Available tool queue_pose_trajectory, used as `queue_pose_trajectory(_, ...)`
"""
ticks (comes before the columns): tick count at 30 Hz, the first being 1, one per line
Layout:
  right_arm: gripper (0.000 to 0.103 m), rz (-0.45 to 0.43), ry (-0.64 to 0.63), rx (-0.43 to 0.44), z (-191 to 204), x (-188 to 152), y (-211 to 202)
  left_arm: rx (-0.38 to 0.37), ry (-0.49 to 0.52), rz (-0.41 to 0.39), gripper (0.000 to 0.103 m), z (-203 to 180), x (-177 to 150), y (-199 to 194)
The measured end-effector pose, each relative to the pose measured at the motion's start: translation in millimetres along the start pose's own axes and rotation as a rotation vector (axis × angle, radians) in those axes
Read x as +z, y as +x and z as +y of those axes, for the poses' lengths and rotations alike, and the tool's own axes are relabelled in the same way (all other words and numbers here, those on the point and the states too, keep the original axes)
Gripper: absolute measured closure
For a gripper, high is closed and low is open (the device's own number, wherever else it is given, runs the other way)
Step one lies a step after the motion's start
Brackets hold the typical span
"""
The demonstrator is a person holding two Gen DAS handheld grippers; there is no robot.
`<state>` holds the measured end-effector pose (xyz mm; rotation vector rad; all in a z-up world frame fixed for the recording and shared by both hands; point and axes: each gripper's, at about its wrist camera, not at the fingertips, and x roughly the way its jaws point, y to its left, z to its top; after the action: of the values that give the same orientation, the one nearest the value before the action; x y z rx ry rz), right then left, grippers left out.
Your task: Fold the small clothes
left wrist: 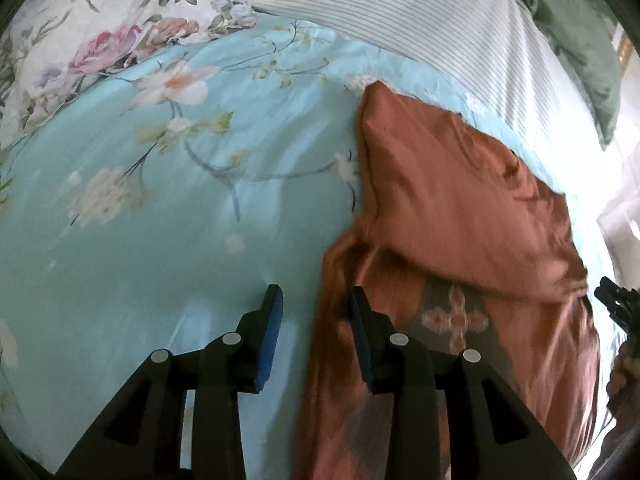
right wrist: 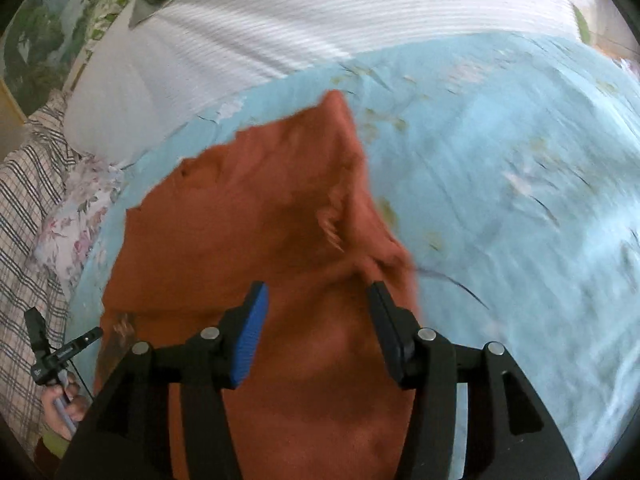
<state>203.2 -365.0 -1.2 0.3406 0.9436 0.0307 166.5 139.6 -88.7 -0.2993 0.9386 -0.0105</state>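
Note:
A rust-orange garment [left wrist: 460, 216] lies on the light blue floral bedsheet [left wrist: 160, 208], its upper part folded over the lower part, where a pale flower print shows. My left gripper [left wrist: 316, 300] is open and empty, its jaws straddling the garment's left edge. In the right wrist view the same garment [right wrist: 248, 216] fills the middle. My right gripper [right wrist: 318, 296] is open and empty above the garment's near right part. The view is motion-blurred.
A floral pillow [left wrist: 104, 36] lies at the far left, a striped white cover [left wrist: 420, 20] across the back and a green cloth [left wrist: 580, 40] at the far right. A plaid cloth [right wrist: 28, 216] lies left of the bed.

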Motion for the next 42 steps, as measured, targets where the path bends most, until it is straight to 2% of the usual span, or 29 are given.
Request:
queue_pose_trajectory(3,0.049,0.012,0.056,0.002,-29,-21,-19,-0.05,0.021,0.034,0.062,7,-20,-12)
queue_pose_trajectory(7,0.049,0.076,0.104,0.101,-51,-62,-34,-0.165,0.028,0.072,0.052,12,-47,-28)
queue_pose_trajectory(11,0.049,0.126,0.065,0.257,-42,-109,-56,-0.317,0.01,0.114,0.05,18,-77,-43)
queue_pose_trajectory(13,0.049,0.146,0.047,0.31,-39,-131,-65,-0.365,0.005,0.128,0.05,20,-97,-50)
queue_pose_trajectory(16,0.049,0.152,0.002,0.387,-29,-159,-79,-0.417,0.004,0.124,0.05,22,-124,-66)
queue_pose_trajectory(19,0.049,0.158,-0.048,0.414,-21,-179,-84,-0.493,-0.019,0.158,0.052,24,-147,-76)
queue_pose_trajectory(21,0.05,0.146,-0.054,0.416,-17,-181,-82,-0.492,0.001,0.157,0.052,22,-159,-82)
queue_pose_trajectory(26,0.065,0.133,0.008,0.446,-25,-180,-76,-0.499,-0.007,0.178,0.055,23,-168,-85)
queue_pose_trajectory(28,0.07,0.126,0.024,0.457,-29,-184,-76,-0.491,0.012,0.195,0.06,21,-170,-86)
queue_pose_trajectory(31,0.088,0.118,0.058,0.442,-37,-187,-73,-0.48,0.054,0.237,0.074,16,-178,-82)
queue_pose_trajectory(32,0.092,0.119,0.071,0.436,-38,-187,-71,-0.474,0.069,0.252,0.082,13,-181,-78)
queue_pose_trajectory(34,0.093,0.118,0.067,0.436,-38,-187,-72,-0.461,0.086,0.278,0.089,7,-185,-69)
queue_pose_trajectory(37,0.095,0.118,0.06,0.44,-38,-188,-78,-0.452,0.113,0.256,0.097,5,-186,-72)
queue_pose_trajectory(42,0.097,0.123,0.068,0.436,-49,-195,-79,-0.482,0.108,0.172,0.098,13,-183,-94)
